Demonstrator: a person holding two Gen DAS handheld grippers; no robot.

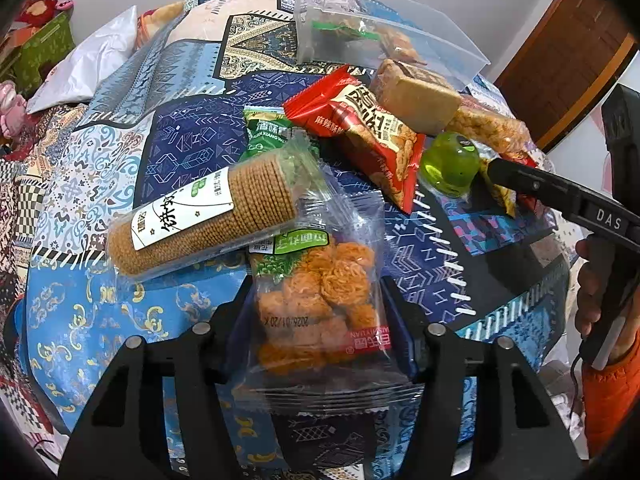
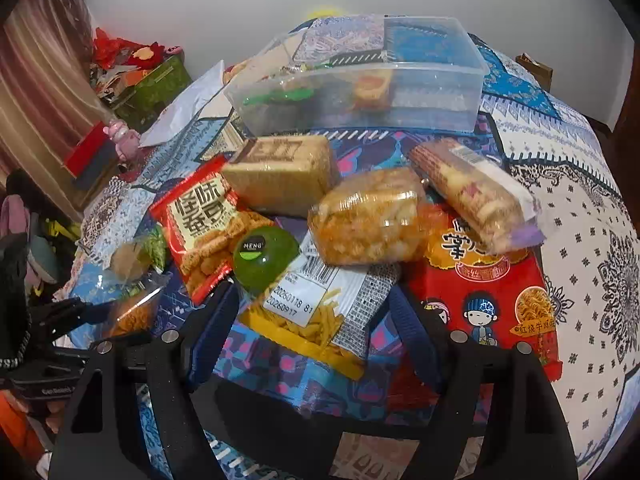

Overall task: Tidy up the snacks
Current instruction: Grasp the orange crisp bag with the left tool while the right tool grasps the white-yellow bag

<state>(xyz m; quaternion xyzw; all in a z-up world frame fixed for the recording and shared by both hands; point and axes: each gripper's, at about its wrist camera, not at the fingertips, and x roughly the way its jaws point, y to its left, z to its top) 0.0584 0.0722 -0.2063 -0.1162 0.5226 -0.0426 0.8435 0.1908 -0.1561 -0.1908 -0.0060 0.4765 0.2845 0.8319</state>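
Snack packs lie in a heap on the patterned cloth. My left gripper [image 1: 316, 300] has its fingers around a clear bag of orange noodle balls [image 1: 320, 300]; contact cannot be told. A round biscuit sleeve [image 1: 200, 216] lies just beyond it. My right gripper [image 2: 312, 312] is open over a yellow pack of fries sticks [image 2: 312, 320], beside a green jelly cup [image 2: 264, 258]. It shows in the left wrist view [image 1: 532, 184] next to the cup [image 1: 450, 166]. A clear plastic box [image 2: 400, 92] at the back holds a few snacks.
A red bean snack bag [image 2: 200, 220], a brown cake block [image 2: 280, 172], a puffed rice pack [image 2: 368, 216], a wafer pack [image 2: 476, 196] and a big red noodle bag [image 2: 492, 300] lie around. A white bag [image 1: 88, 60] and boxes lie left.
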